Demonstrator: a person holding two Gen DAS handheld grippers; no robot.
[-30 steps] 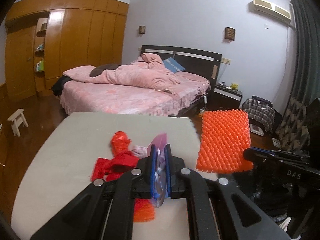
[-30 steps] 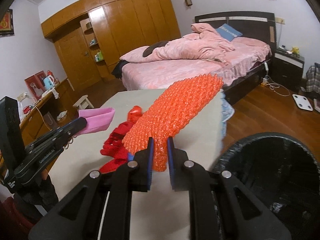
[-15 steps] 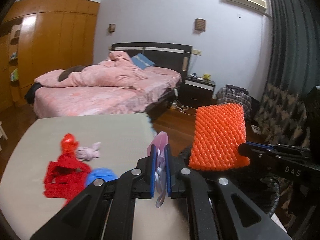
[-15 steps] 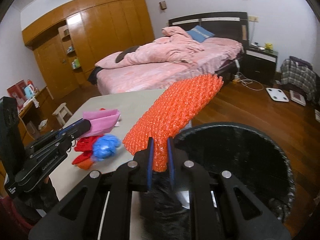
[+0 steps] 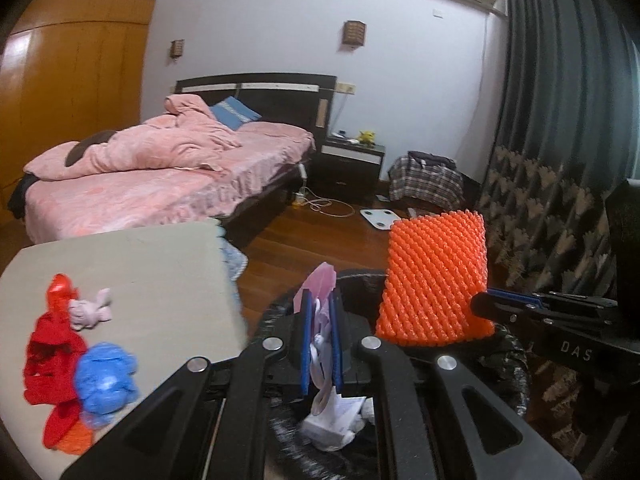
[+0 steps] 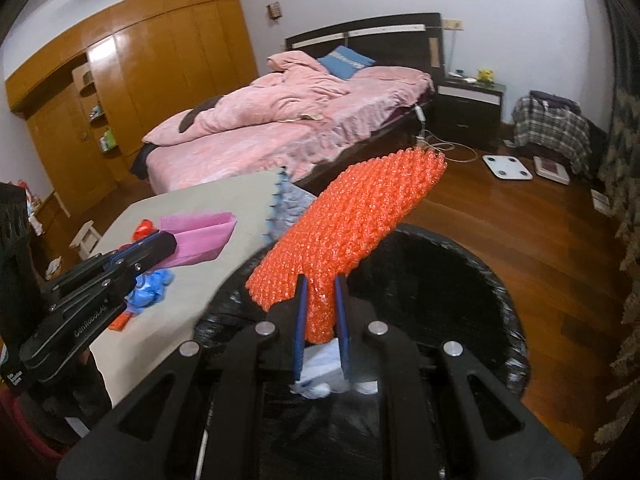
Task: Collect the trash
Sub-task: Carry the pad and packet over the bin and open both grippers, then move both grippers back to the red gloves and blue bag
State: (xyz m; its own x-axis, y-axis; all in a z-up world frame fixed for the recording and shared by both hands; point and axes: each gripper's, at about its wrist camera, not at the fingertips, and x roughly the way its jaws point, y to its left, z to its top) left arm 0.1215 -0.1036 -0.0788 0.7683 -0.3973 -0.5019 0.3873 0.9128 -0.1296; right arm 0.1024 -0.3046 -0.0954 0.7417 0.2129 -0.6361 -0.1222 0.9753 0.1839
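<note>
Grippers first: we hold two, and both are clamped on trash. Our left gripper (image 5: 320, 344) has its blue pads nearly together on a thin pink plastic wrapper (image 5: 322, 288), which sticks up above the pads and hangs below them; in the right wrist view the same wrapper (image 6: 200, 236) juts out flat from the left gripper (image 6: 160, 246). Our right gripper (image 6: 322, 320) pinches the lower edge of an orange bubble-wrap sheet (image 6: 352, 224), which rises away from the pads; in the left wrist view that sheet (image 5: 436, 276) stands upright. Both loads sit above one black trash bin (image 6: 460, 280), where white crumpled paper (image 5: 336, 420) lies inside. On the grey table (image 5: 160, 272) we count four loose pieces: one red scrap (image 5: 52, 360), one blue crumpled bag (image 5: 104, 380), one pale pink wad (image 5: 90, 312) and one orange bit (image 5: 74, 440)
</note>
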